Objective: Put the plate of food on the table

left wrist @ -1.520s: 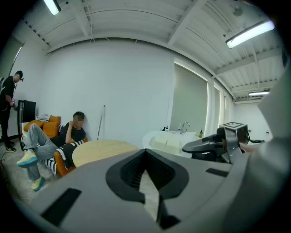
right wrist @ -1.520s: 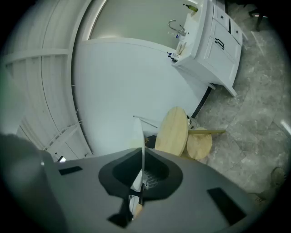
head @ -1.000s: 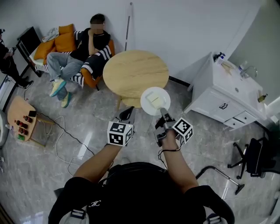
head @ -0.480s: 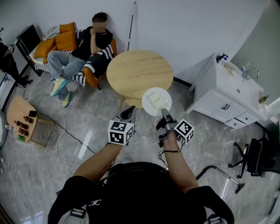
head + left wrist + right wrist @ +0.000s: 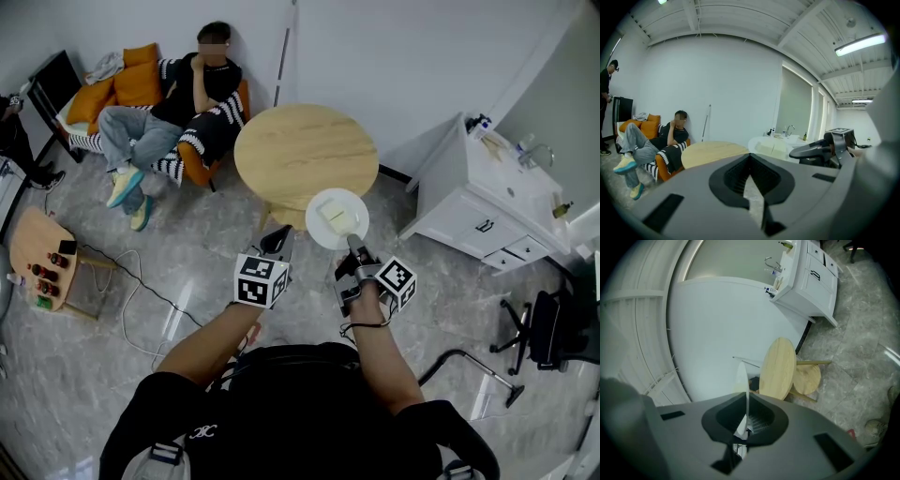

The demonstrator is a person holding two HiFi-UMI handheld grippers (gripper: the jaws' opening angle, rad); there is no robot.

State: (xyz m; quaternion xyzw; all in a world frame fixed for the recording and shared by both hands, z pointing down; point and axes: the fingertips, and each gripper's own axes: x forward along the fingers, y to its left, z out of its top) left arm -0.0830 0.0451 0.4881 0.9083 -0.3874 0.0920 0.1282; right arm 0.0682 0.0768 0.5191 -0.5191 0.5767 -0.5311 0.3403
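Note:
A white plate (image 5: 337,217) with pale food pieces is held level just off the near rim of the round wooden table (image 5: 305,152). My right gripper (image 5: 354,249) is shut on the plate's near edge. In the right gripper view the plate (image 5: 742,376) runs edge-on between the jaws, with the table (image 5: 778,367) beyond. My left gripper (image 5: 275,242) hangs beside it to the left, shut and empty. The left gripper view shows the table (image 5: 712,151), the plate (image 5: 773,147) and the right gripper (image 5: 816,150) to the right.
A person (image 5: 187,98) sits on an orange sofa behind the table on the left. A white sink cabinet (image 5: 483,206) stands at the right, with an office chair (image 5: 548,333) nearer. A low wooden stand (image 5: 42,258) and a floor cable (image 5: 131,291) lie at the left.
The table has drifted slightly right and nearer in the head view. The plate stays gripped in the right gripper, still by the table's near rim. Both grippers keep their positions.

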